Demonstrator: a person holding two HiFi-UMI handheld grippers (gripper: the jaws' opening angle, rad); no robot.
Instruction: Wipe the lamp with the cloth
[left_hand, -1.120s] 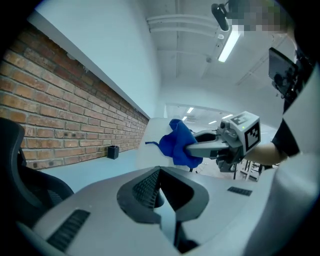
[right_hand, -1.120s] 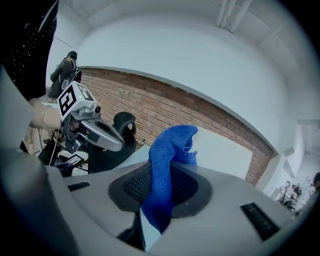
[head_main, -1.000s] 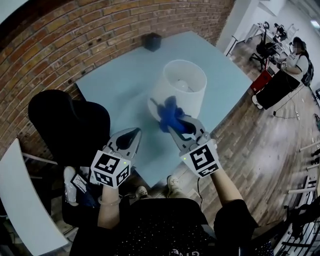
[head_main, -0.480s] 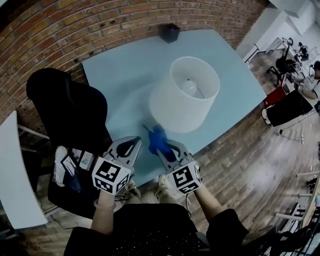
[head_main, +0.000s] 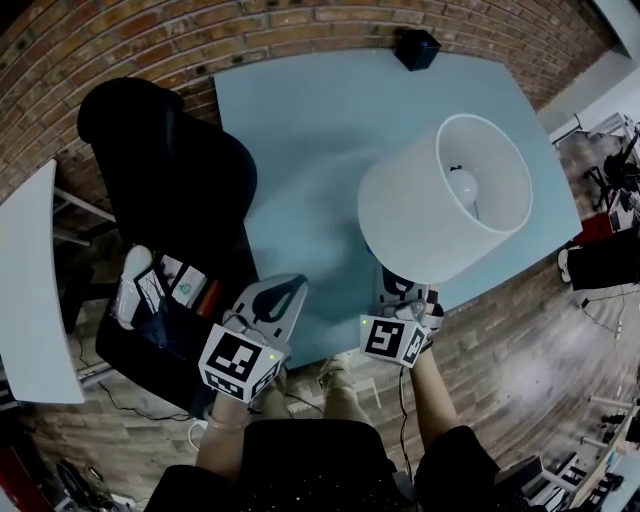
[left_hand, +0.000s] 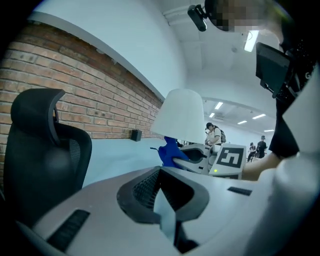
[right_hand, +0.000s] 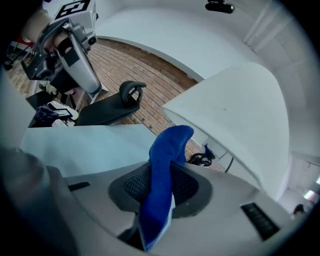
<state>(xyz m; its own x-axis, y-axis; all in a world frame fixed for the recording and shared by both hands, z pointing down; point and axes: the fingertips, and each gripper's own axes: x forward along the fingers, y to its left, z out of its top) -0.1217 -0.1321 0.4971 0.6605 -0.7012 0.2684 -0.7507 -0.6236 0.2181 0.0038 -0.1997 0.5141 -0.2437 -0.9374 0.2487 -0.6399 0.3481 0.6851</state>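
The lamp stands on the pale blue table (head_main: 300, 130), its white shade (head_main: 450, 200) open at the top with the bulb showing. My right gripper (head_main: 402, 290) is at the table's near edge, its tips tucked under the shade's near rim. It is shut on the blue cloth (right_hand: 165, 160), which sticks up from the jaws just below the shade (right_hand: 240, 115). In the left gripper view the cloth (left_hand: 170, 150) touches the shade's lower edge (left_hand: 182, 117). My left gripper (head_main: 280, 295) hovers over the near table edge, left of the lamp, shut on nothing.
A black office chair (head_main: 170, 170) stands at the table's left side. A small black box (head_main: 417, 48) sits at the far edge by the brick wall. A white desk (head_main: 30, 280) and a dark bag of things (head_main: 160, 310) lie to the left. People (left_hand: 214, 134) stand far off.
My right gripper with the cloth has come down from the shade's side to under its near rim. The head view has swung, so the lamp now sits further right.
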